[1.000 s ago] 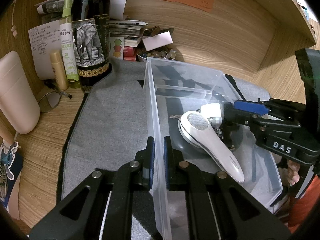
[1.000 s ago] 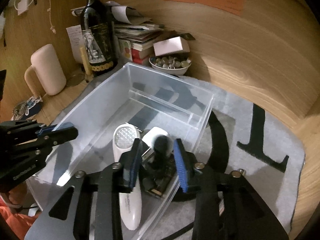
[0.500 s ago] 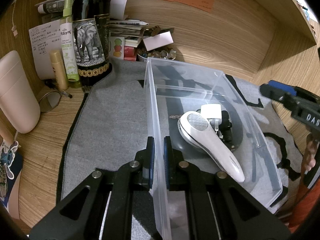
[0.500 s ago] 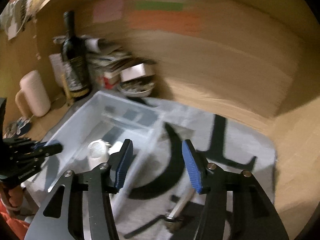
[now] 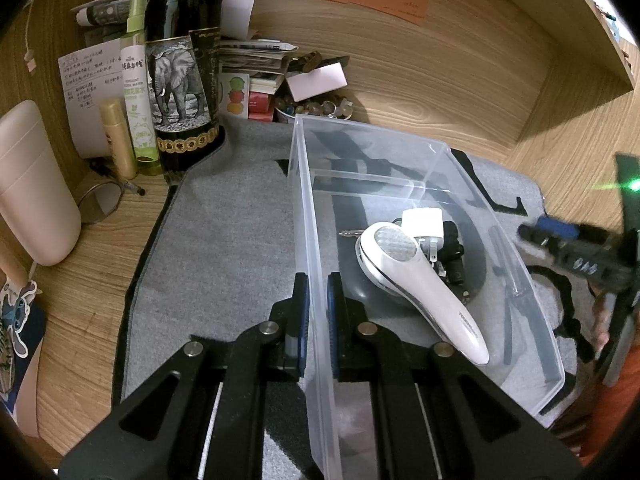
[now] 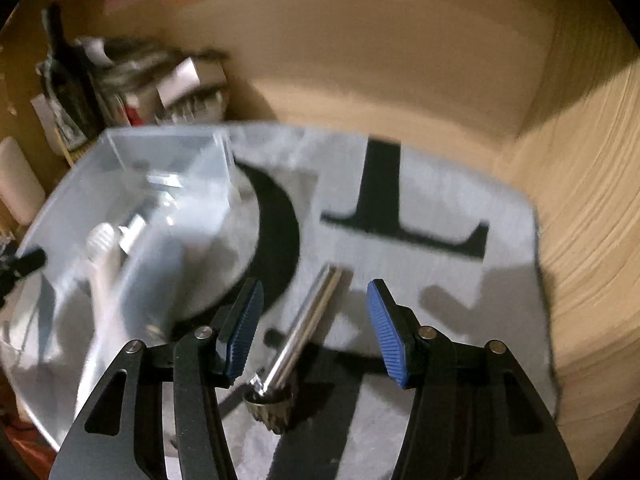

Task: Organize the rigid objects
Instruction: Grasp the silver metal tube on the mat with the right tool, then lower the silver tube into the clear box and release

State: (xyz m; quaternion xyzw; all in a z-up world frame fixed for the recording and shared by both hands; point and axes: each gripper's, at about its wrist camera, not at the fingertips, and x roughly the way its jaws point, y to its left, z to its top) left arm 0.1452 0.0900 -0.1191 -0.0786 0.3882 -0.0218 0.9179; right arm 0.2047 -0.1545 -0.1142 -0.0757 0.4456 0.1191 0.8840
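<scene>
Left gripper [image 5: 315,300] was pinched on the near left wall of the clear bin [image 5: 304,200], one pad outside, one inside; the wall ran between them. Right gripper [image 6: 314,330] was spread wide, holding nothing, above a metal rod [image 6: 304,328] lying on the grey mat [image 6: 420,280] just right of the bin. The rod's near end went into a dark knurled piece [image 6: 272,408]; blur made it hard to say what that was.

In the bin: a white handheld device [image 5: 416,280] lay diagonally, grille end toward the far side, handle toward the near right corner. Behind it sat a white charger [image 5: 423,222] and a black item [image 5: 454,256], both partly hidden by the device. A small key-like bit [image 5: 350,234] poked out left of it, too small to confirm.

The right wrist view was heavily motion-blurred; bin contents there showed only as pale smears. In the left view the right gripper appeared at the right edge, blurred and cut off.

Behind the mat: a wine bottle [image 5: 180,80], its top cut off.
</scene>
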